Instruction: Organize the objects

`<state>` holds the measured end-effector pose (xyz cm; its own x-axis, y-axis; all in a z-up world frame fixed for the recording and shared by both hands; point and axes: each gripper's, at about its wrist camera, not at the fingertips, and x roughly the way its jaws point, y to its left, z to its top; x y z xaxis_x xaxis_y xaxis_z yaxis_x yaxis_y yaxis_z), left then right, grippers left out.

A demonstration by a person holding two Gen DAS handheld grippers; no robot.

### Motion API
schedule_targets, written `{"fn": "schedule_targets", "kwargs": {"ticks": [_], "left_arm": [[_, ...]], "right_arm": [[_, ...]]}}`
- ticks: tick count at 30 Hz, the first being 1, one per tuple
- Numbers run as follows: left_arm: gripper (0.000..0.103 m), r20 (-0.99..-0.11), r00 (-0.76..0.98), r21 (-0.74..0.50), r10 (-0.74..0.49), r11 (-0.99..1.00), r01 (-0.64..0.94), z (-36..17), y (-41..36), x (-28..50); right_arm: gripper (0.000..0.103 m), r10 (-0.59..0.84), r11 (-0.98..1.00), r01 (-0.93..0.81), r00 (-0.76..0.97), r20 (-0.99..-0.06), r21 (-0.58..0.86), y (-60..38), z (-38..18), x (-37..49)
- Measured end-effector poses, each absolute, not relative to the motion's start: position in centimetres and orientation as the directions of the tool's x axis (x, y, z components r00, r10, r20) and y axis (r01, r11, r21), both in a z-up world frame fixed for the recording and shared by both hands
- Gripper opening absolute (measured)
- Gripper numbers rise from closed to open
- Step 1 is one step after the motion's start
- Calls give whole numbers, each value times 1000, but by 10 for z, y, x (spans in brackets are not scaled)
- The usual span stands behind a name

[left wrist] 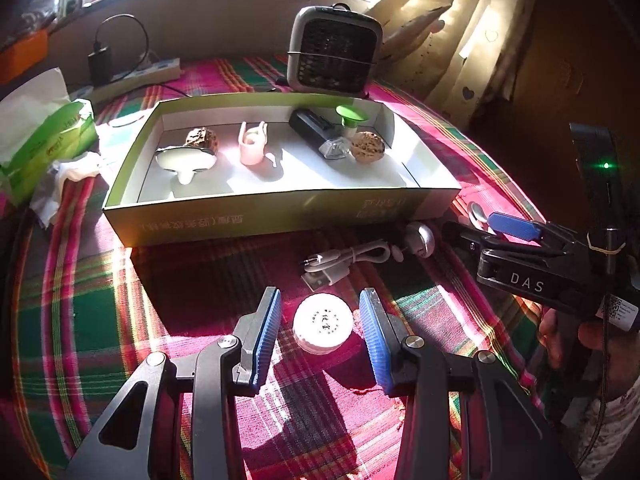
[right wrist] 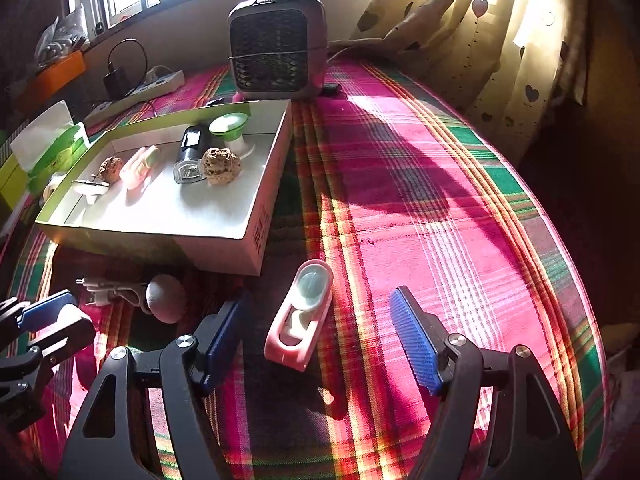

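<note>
The round white jar sits lid-up on the plaid cloth, directly between the 2 blue pads of the left tool. Neither pad touches it; a gap shows on each side, so that tool is released and straddling the jar. Being round, the jar has no long axis to line up with, and closing where the tool hangs would likely catch it across the lid.

The pink case lies flat on the cloth ahead of the right tool, closer to the left pad than the right. Its long axis runs away from the camera, leaning slightly right, roughly along the fingers, so the jaws would close across its narrow width. That tool is spread wide and holds nothing.

Each hand is nearest its own object. The open cardboard box stands beyond both, already holding 2 walnuts, a black gadget, a green-topped holder and other bits. A coiled white cable and a grey round thing lie loose in front of the box.
</note>
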<state>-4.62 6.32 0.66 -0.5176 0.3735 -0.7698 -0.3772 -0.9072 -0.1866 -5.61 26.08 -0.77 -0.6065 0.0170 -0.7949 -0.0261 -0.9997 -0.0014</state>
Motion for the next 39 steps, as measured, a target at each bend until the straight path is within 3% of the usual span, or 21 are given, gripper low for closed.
{"fn": "schedule_targets", "kwargs": {"ticks": [12, 19, 22, 31, 39], "left_arm": [[25, -774, -541, -137, 330, -921, -366, 5, 64, -45], [25, -775, -540, -136, 328, -922, -364, 5, 64, -45], [25, -776, -537, -142, 330, -922, -361, 5, 64, -45], [25, -776, -537, -144, 330, -922, -358, 5, 64, -46], [25, -777, -535, -150, 332, -923, -355, 6, 63, -46]], "right_arm": [[73, 18, -1000, -27, -608, -794, -1, 260, -7, -54], [57, 18, -1000, -28, -617, -787, -1, 261, -5, -53], [42, 16, -1000, -26, -622, -783, 0, 261, -4, -51], [21, 10, -1000, -24, -627, -779, 6, 261, -4, -50], [18, 3, -1000, -22, -628, -778, 14, 262, -4, -49]]}}
